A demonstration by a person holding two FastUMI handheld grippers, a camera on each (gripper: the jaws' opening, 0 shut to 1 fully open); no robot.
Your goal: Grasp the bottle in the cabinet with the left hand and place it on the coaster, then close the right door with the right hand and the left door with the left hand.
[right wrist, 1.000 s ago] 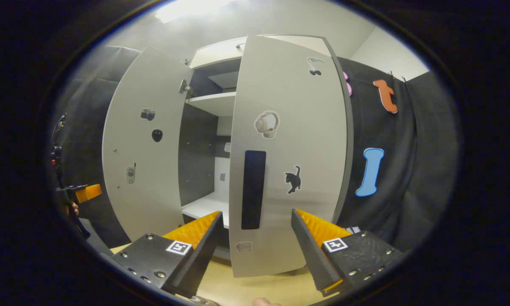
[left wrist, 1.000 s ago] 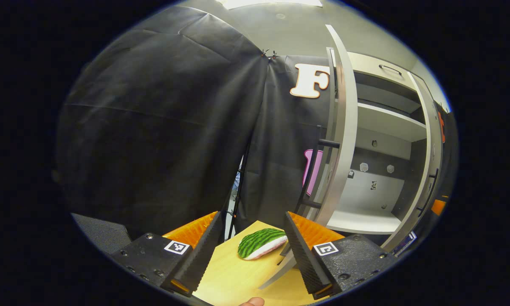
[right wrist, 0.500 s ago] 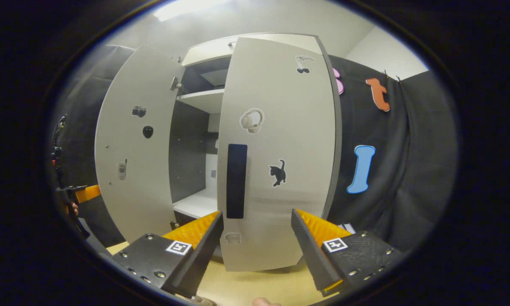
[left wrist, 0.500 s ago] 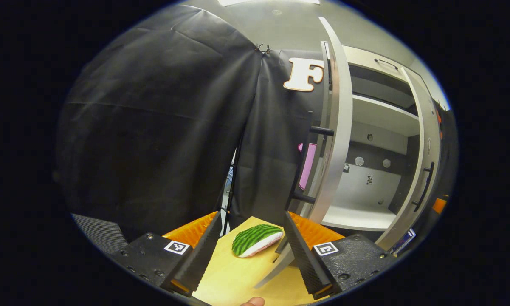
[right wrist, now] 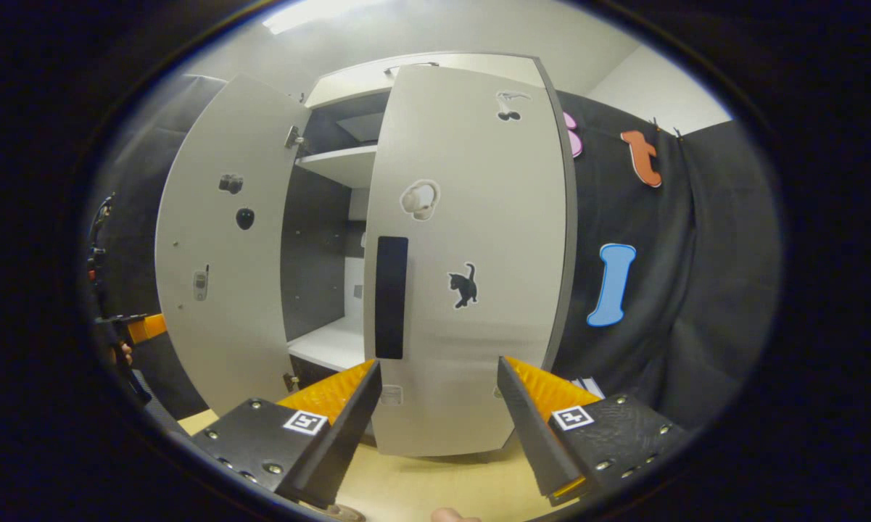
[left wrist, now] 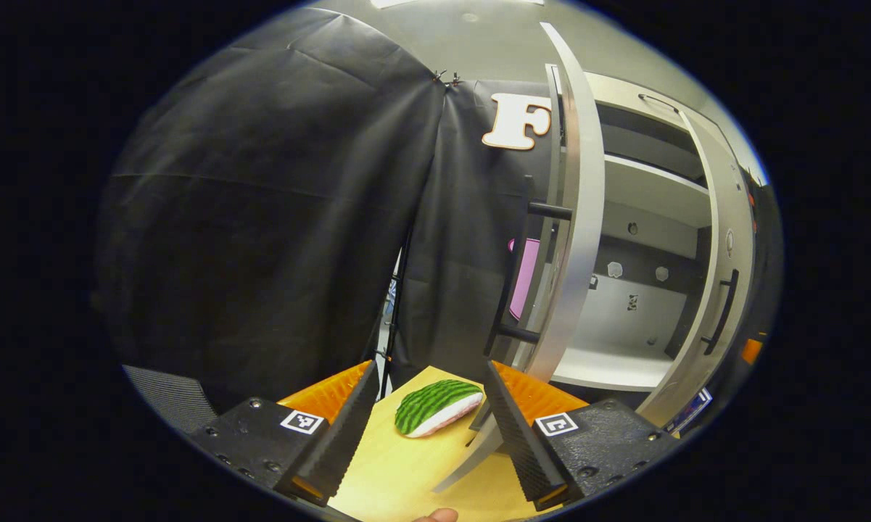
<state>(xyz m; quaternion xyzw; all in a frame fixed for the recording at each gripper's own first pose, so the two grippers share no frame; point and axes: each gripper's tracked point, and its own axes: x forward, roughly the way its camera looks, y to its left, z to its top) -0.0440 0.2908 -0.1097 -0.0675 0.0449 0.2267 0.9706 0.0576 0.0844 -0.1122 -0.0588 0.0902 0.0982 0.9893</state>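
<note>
swinging on its hinges, the stiff, light pale grey right cabinet door [right wrist: 471, 254] stands part-closed; push beside its black bar handle [right wrist: 391, 297]. right claw [right wrist: 439, 417] released before it, left claw [left wrist: 428, 428] released too.

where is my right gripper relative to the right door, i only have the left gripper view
Observer: In the right gripper view the right gripper faces the outer face of the right door, low down, with its jaws apart. I cannot tell if it touches.
Operator: is that door shut yet
Observer: No. A gap beside its dark handle shows the cabinet's lower shelf.
Operator: can you see my left gripper from there
Observer: Yes. The left gripper sits at the far left edge, beside the open left door.
</note>
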